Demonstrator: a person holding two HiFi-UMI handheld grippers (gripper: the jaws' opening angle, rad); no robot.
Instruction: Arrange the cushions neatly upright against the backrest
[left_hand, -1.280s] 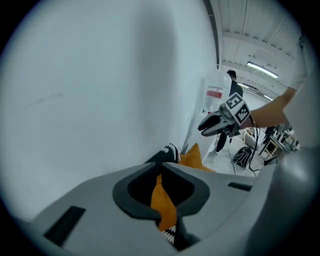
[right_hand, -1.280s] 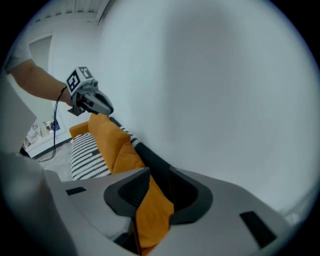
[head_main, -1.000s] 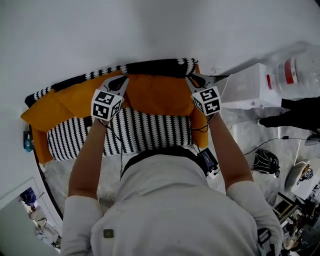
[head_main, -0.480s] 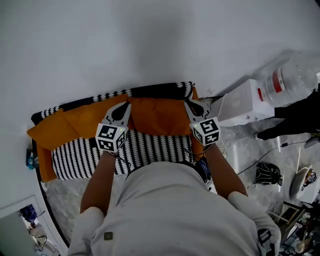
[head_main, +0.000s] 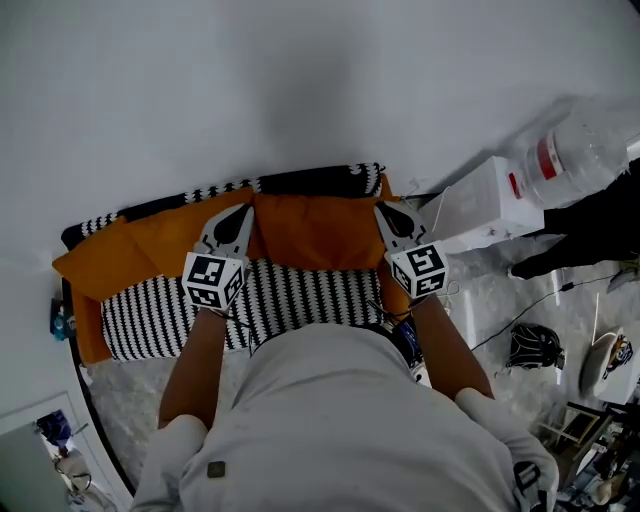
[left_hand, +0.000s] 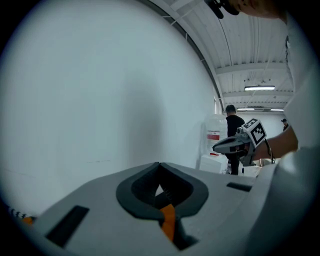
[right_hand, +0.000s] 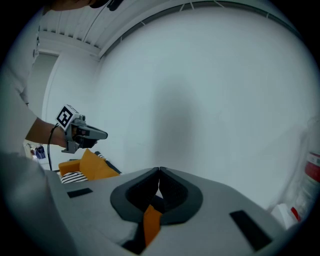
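Note:
An orange cushion (head_main: 315, 230) stands against the sofa's black-and-white backrest (head_main: 310, 180), above the striped seat (head_main: 300, 290). My left gripper (head_main: 243, 212) is shut on the cushion's upper left corner. My right gripper (head_main: 385, 208) is shut on its upper right corner. In the left gripper view the jaws (left_hand: 159, 165) are closed, with a strip of orange fabric (left_hand: 167, 220) pinched behind them. The right gripper view shows the same: closed jaws (right_hand: 159, 170) and orange fabric (right_hand: 150, 222). A second orange cushion (head_main: 110, 255) lies tilted at the sofa's left end.
A plain white wall (head_main: 300, 80) rises just behind the sofa. A white box (head_main: 480, 205) and a large water bottle (head_main: 580, 150) stand to the right. A person in black (head_main: 590, 235) is beyond them, and cables and gear lie on the floor at the lower right.
Both grippers have risen with the orange cushion's top corners in them. The cushion now stands more upright against the backrest. The head camera has pulled back a little.

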